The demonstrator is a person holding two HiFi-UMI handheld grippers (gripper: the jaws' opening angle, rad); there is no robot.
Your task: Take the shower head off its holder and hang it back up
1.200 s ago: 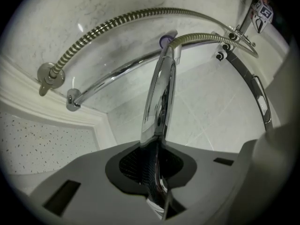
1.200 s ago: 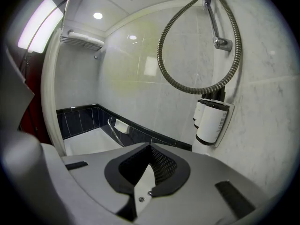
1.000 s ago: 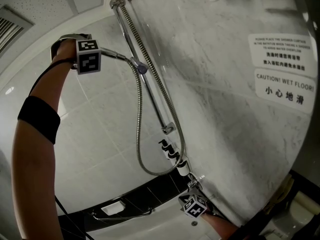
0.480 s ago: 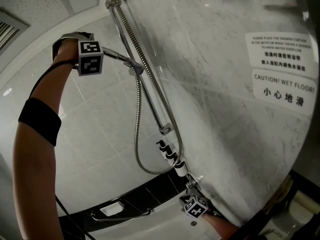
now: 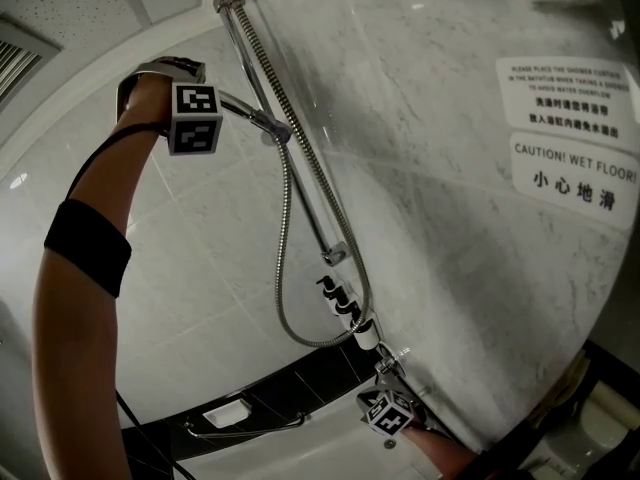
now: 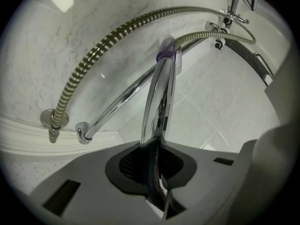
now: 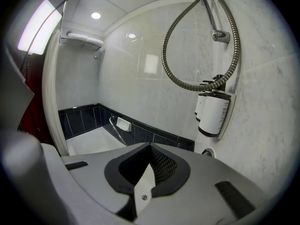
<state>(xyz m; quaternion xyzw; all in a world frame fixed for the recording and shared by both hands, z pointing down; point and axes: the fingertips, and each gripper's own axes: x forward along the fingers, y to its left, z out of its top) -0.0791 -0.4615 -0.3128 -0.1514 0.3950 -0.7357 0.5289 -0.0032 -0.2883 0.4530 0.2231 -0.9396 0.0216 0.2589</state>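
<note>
Your left gripper (image 6: 157, 150) is clamped on the shower head handle (image 6: 160, 100). The handle runs straight ahead from the jaws, with its hose end right at the slide rail (image 6: 117, 101) up high. Your right gripper (image 7: 149, 162) is closed and empty, way down low, so left's nearer. Since a second ago, left has edged toward the rail.

Right gripper (image 7: 150, 161) jaws together, empty, looped hose (image 7: 187, 84) above wall bottles (image 7: 213, 114), bathtub (image 7: 91, 144) beyond

On left arm (image 5: 75, 308): black band (image 5: 88, 246), thin black cable (image 5: 100, 153). On left gripper (image 6: 157, 146) and right gripper (image 7: 149, 165): grey shells, black-and-white marker cubes (image 5: 195, 118)
</note>
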